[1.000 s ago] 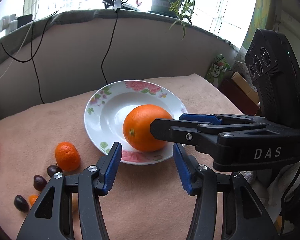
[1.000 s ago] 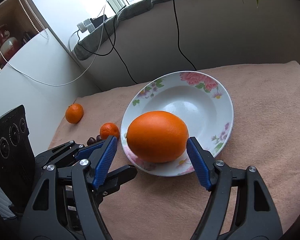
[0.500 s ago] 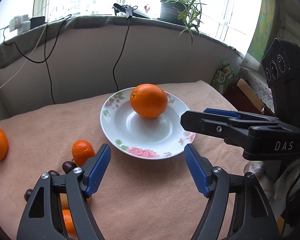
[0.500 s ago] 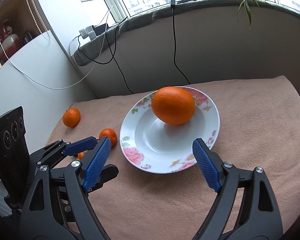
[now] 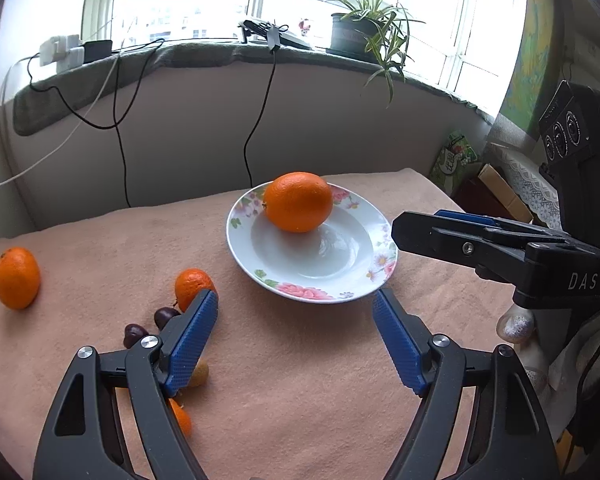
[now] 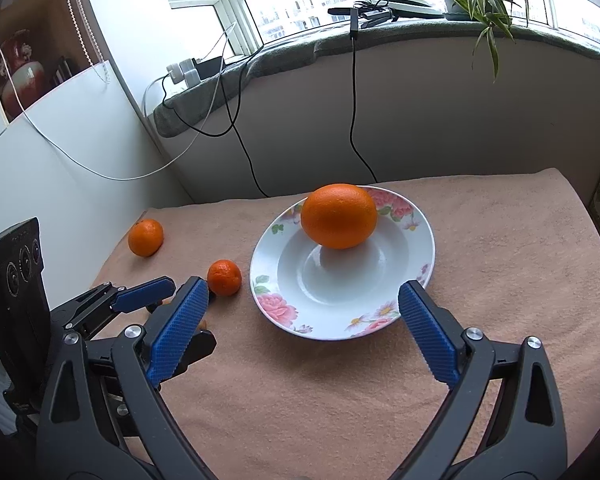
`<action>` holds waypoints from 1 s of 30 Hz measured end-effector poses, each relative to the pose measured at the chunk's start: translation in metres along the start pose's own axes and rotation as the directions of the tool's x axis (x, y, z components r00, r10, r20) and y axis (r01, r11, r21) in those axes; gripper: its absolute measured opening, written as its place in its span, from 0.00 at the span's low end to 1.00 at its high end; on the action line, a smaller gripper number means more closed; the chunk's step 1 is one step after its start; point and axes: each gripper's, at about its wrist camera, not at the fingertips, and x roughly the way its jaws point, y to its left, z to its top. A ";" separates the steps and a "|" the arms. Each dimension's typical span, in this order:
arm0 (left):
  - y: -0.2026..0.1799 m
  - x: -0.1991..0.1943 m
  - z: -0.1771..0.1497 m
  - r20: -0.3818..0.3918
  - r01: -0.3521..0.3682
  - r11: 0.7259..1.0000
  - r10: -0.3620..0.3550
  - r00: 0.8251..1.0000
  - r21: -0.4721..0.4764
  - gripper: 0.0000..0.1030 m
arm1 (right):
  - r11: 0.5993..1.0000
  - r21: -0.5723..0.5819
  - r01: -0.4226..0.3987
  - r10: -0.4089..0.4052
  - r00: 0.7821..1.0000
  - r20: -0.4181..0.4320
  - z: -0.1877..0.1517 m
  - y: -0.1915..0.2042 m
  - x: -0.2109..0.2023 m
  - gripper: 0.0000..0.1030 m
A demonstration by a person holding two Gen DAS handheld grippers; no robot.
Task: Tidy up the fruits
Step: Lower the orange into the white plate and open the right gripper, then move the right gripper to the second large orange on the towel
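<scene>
A large orange (image 5: 299, 201) (image 6: 339, 215) rests on the far side of a white flowered plate (image 5: 312, 276) (image 6: 284, 304) on the pink cloth. My left gripper (image 5: 294, 328) is open and empty, held back from the plate's near rim. My right gripper (image 6: 304, 320) is open and empty, also back from the plate. Two tangerines (image 5: 17, 277) (image 5: 192, 286) lie left of the plate; they also show in the right wrist view (image 6: 145, 237) (image 6: 224, 277). Dark grapes (image 5: 166, 315) and small orange fruits (image 5: 180, 420) lie by my left finger.
A wall with hanging cables (image 5: 256, 128) rises behind the table. A windowsill holds a potted plant (image 5: 364, 36). Boxes and a bag (image 5: 458, 156) stand beyond the table's right edge. The cloth's left edge meets a white cabinet (image 6: 60, 184).
Both grippers have drawn back and up from the plate. The orange, between the right gripper's fingers a second ago, now lies free on the plate's far side.
</scene>
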 end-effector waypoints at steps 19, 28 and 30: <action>0.068 -0.048 -0.024 0.039 -0.140 0.983 0.145 0.989 -0.118 0.78 | 0.996 -0.091 -0.017 0.016 1.000 -0.003 0.011 0.041 0.009 1.00; 0.114 -0.067 -0.034 0.042 -0.220 0.955 0.232 0.972 -0.197 0.78 | 0.983 -0.172 -0.069 0.065 0.997 -0.032 0.032 0.081 0.038 1.00; 0.125 -0.071 -0.036 0.040 -0.240 0.946 0.254 0.966 -0.218 0.78 | 0.977 -0.196 -0.084 0.076 0.996 -0.046 0.038 0.092 0.048 1.00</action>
